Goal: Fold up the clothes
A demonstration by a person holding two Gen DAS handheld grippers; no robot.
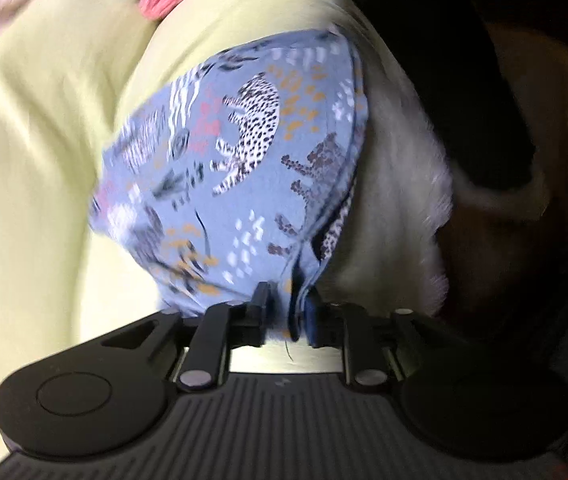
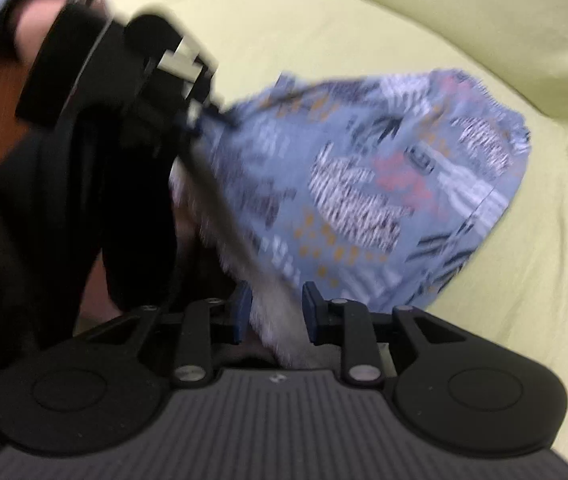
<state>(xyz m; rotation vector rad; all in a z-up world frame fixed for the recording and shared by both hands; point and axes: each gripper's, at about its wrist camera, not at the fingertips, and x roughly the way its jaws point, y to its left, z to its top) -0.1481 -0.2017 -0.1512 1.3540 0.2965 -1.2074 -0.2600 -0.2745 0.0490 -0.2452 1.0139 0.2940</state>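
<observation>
A: So how far along does the folding look?

B: Midway at best, I'd judge. The blue animal-print garment [image 1: 244,160] lies bunched on the yellow-green sheet [image 1: 36,160], doubled over with a rounded far edge, not yet a flat, squared fold. Smoothing and at least one more fold seem left.

A: Starting on the left, what about that gripper?

B: The left gripper [image 1: 284,316] has its jaws partly apart, with the near hem of the garment gathered between them. The cloth hangs in the gap; I can't tell whether the pads press on it. A white fluffy fabric [image 1: 395,208] lies just right of the print, under its edge.

A: And the right side?

B: The right gripper [image 2: 276,312] stands about half open too. Between its jaws runs the white fluffy fabric [image 2: 280,332], and the garment [image 2: 383,192] spreads away from it, up and to the right across the sheet [image 2: 503,300]. The pads look clear of the print itself. The left gripper [image 2: 200,120] shows at upper left, meeting the garment's corner.
</observation>
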